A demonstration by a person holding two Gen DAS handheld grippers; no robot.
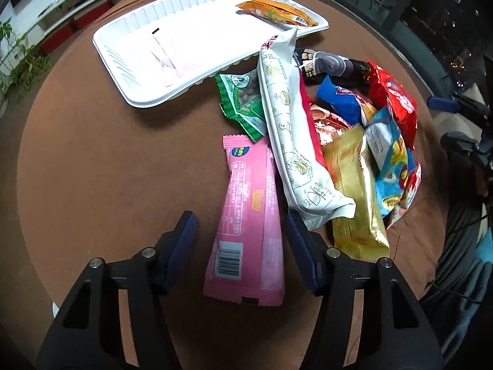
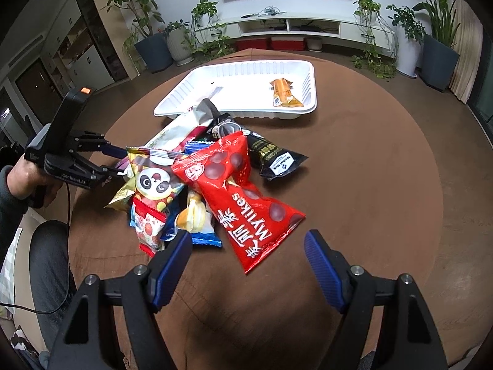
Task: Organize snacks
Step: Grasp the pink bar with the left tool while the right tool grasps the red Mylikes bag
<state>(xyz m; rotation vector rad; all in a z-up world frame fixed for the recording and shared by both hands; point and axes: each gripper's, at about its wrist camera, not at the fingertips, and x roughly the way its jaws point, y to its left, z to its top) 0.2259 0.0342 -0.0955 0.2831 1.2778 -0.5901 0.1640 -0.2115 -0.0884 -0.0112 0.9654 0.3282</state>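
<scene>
A: We are in a living room with green plants, a TV on the wall and a round brown table. What does the left camera show?

B: The left gripper has its jaws wide open. They hold nothing. A long pink snack packet lies flat on the table between them, not touching. Beside it is a long white wrapper with little drawings, and a shiny gold packet. Farther back is a white ribbed plastic tray with one orange packet inside.

A: And the right camera?

B: The right gripper is wide open too, and empty. A big red crinkly bag of chocolate balls lies just in front, on top of the pile.

A: How will the pink packet feel?

B: I think light, thin and slippery. It may bend. Pinching it across the middle, from both long sides, looks best.
</scene>
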